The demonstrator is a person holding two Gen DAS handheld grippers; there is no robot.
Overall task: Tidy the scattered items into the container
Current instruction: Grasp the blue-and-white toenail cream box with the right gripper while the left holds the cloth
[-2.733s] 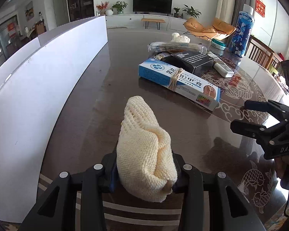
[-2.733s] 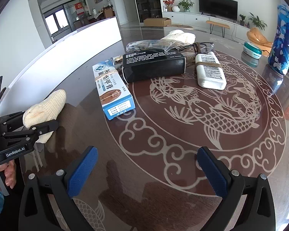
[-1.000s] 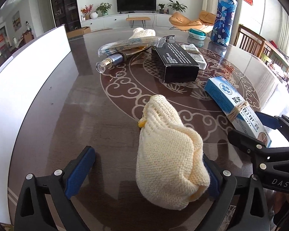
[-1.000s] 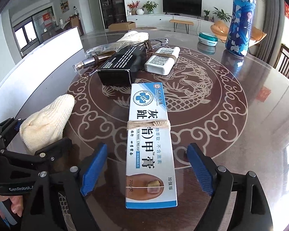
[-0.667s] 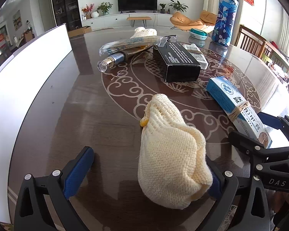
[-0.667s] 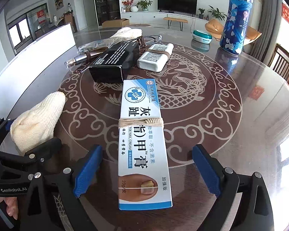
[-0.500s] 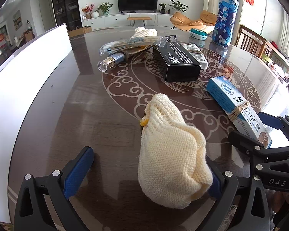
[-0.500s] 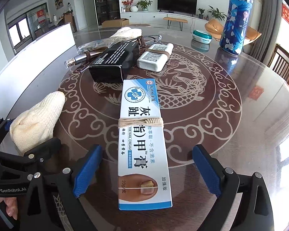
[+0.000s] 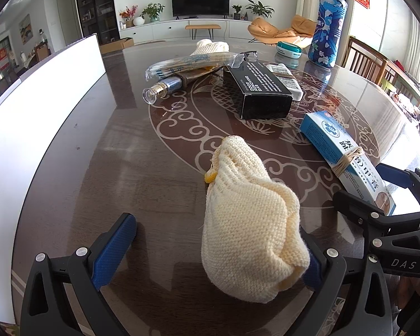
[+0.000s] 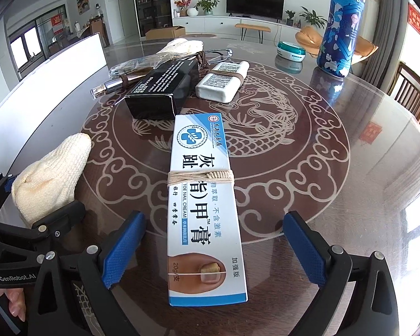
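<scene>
A cream knitted cloth (image 9: 246,224) lies on the dark table between the fingers of my left gripper (image 9: 210,254), which stands open; the cloth leans on the right finger and hides its pad. A blue and white cream box (image 10: 204,196), tied with string, lies lengthwise between the blue pads of my right gripper (image 10: 214,246). Those jaws are opening and neither pad touches the box. The left wrist view shows the right gripper (image 9: 383,187) at the near end of the box (image 9: 341,151). A white container wall (image 9: 42,98) runs along the table's left side.
Farther back lie a black box (image 10: 159,92), a white bottle (image 10: 224,81), a glass vial (image 9: 162,89), a plastic packet (image 9: 193,61) and a second knitted cloth (image 9: 211,46). A tall blue bottle (image 10: 341,28) and a teal case (image 10: 291,50) stand at the back right.
The left gripper, earlier shut on the cloth beside the white wall, has opened and let it go. The right gripper came over the blue box, and its jaws have widened a little.
</scene>
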